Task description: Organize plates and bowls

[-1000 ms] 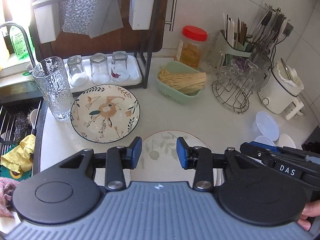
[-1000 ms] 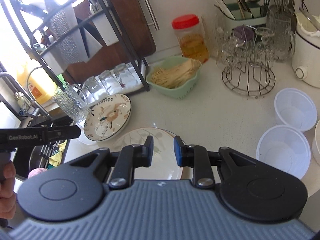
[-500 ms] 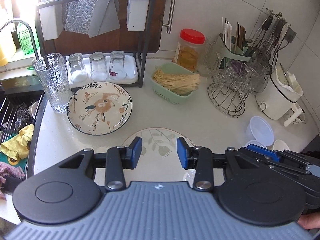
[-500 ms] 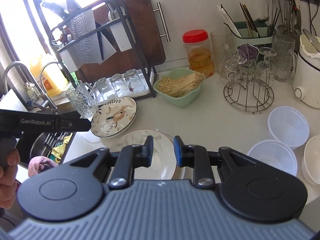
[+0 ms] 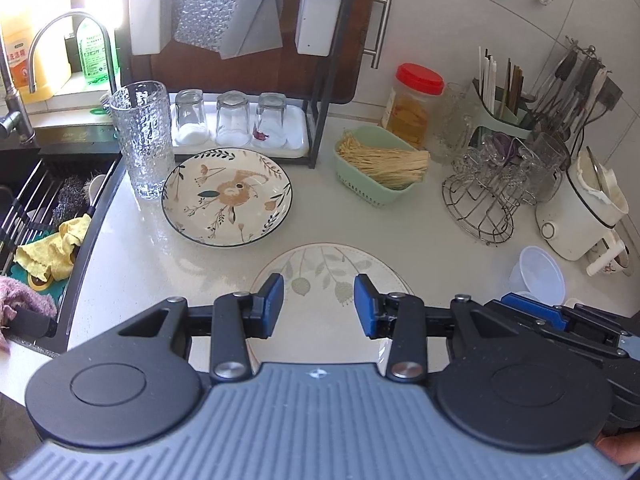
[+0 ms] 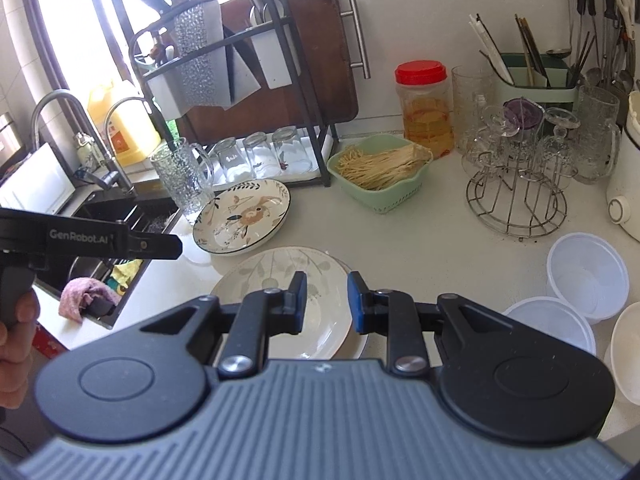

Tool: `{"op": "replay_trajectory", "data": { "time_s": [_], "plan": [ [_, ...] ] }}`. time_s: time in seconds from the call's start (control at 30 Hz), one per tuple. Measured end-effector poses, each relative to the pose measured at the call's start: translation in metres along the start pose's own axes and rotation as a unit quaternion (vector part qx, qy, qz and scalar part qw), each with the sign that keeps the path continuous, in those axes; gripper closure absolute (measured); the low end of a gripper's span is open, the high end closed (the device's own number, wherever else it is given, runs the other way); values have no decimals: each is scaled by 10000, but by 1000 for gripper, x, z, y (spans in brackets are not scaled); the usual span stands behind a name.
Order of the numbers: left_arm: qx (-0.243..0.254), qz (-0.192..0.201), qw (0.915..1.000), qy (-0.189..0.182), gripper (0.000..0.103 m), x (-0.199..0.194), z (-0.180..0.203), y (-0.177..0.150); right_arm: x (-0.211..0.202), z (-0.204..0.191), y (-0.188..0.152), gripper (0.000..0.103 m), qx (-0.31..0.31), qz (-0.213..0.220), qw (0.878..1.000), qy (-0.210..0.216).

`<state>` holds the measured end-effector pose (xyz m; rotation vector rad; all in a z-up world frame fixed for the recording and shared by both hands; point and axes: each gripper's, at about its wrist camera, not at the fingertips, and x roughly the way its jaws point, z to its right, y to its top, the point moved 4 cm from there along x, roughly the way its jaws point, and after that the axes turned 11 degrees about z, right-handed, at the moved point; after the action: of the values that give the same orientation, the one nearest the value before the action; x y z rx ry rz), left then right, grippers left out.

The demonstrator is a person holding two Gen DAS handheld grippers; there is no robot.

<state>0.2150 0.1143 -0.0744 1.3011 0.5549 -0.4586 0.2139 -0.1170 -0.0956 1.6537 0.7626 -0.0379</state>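
Observation:
A floral plate with a dark rim (image 5: 227,197) (image 6: 242,214) lies on the white counter by the dish rack. A pale leaf-patterned plate (image 5: 328,276) (image 6: 276,276) lies nearer, under both grippers. My left gripper (image 5: 319,304) is open and empty, held above that plate. My right gripper (image 6: 327,300) is open and empty, also above it. Two clear plastic bowls (image 6: 586,274) (image 6: 550,322) and a white bowl (image 6: 628,356) sit at the right. One plastic bowl shows in the left wrist view (image 5: 540,274).
A tall textured glass (image 5: 142,140) stands left of the floral plate. A black rack (image 5: 240,80) holds upturned glasses. A green basket of noodles (image 5: 380,168), a wire glass stand (image 5: 492,196) and a white cooker (image 5: 584,212) stand behind. The sink (image 5: 40,208) is at the left.
Both grippers have pulled back and risen, so more of the counter shows. Both stay open and empty. The plates and bowls have not moved.

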Motion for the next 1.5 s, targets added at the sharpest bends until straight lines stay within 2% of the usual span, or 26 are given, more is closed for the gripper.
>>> {"op": "replay_trajectory", "data": {
  "time_s": [0.33,0.63,0.7,0.97,1.1,1.17,1.33,1.37,1.4,1.47,1.5],
  "plan": [
    [-31,-38,10000,12,58,17,-21,-2,16,-6,-6,77,-111,-62,9999,42],
    [-34,-57,10000,22,58,33,-43,12,35,-11,-7,77,-78,-121,9999,6],
    [-16,-34,10000,11,53,36,-46,16,40,-11,-5,77,-44,-113,9999,-17],
    [-48,-84,9999,-57,51,58,-68,31,66,-18,5,76,-109,-124,9998,-102],
    [-136,-153,9998,-36,45,75,-85,40,87,-24,9,76,-89,-180,9998,-80],
    [-166,-191,9997,7,40,84,-95,44,98,-28,12,76,-52,-227,9997,-67],
    [-298,-284,9990,146,36,104,-124,51,129,-39,19,76,-52,-336,9994,-62],
    [-343,-303,9988,159,36,108,-130,52,135,-41,20,73,-55,-379,9992,-76],
    [-373,-333,9986,176,36,112,-135,53,141,-42,21,64,-63,-407,9991,-79],
    [-378,-315,9986,198,36,122,-145,54,152,-44,23,57,-56,-435,9990,-94],
    [-392,-357,9984,178,36,126,-149,53,157,-44,23,57,-47,-460,9989,-99]
  ]
}}
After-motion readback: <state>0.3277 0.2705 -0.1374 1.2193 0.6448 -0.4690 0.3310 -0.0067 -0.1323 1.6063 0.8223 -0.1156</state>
